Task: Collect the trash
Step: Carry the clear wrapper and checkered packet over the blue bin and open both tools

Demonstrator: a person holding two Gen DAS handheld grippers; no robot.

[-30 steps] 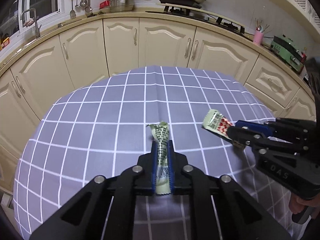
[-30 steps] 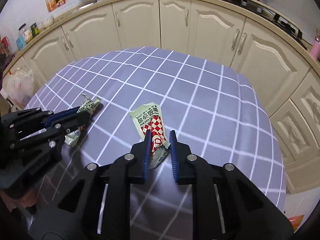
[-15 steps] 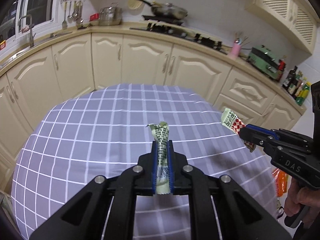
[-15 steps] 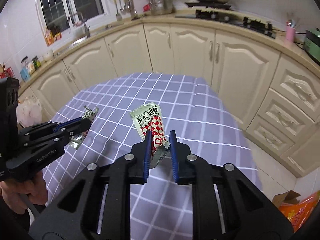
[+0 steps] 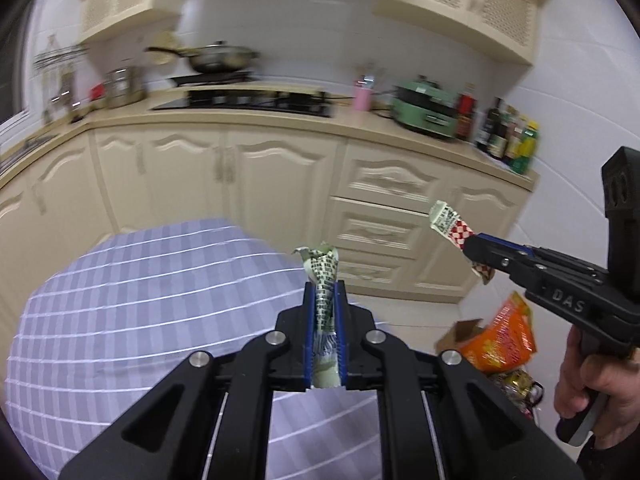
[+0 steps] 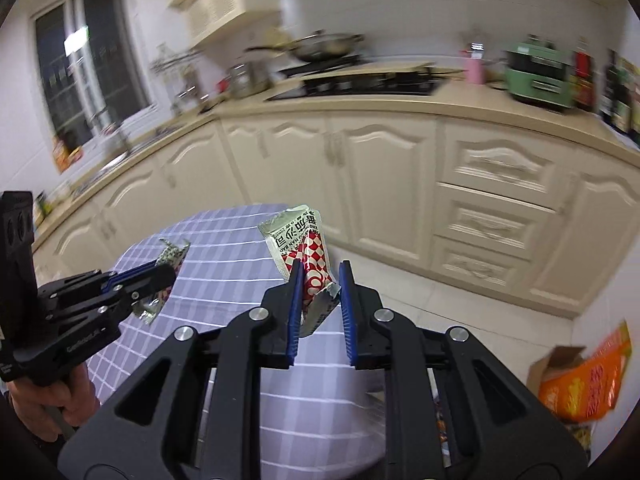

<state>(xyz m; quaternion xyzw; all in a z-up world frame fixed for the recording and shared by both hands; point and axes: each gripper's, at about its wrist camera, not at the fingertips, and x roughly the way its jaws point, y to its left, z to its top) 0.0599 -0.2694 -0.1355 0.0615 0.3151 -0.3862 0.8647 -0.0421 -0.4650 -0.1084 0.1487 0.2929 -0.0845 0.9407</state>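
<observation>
My left gripper (image 5: 323,286) is shut on a crumpled green wrapper (image 5: 322,276) and holds it in the air past the table's far edge. My right gripper (image 6: 319,270) holds a red-and-white checked wrapper (image 6: 302,240) between its pads, also lifted off the table. In the left wrist view the right gripper (image 5: 472,246) is to the right with the checked wrapper (image 5: 450,222) sticking out of it. In the right wrist view the left gripper (image 6: 170,274) is at the left with the green wrapper (image 6: 172,254).
The round table with a purple checked cloth (image 5: 140,300) is below and to the left. An orange bag (image 5: 500,336) and a cardboard box (image 6: 556,360) with other trash sit on the floor at the right. Cream cabinets (image 5: 280,184) stand behind.
Both grippers have lifted their wrappers off the table and swung right, toward the floor beside the table. The orange bag has come into view.
</observation>
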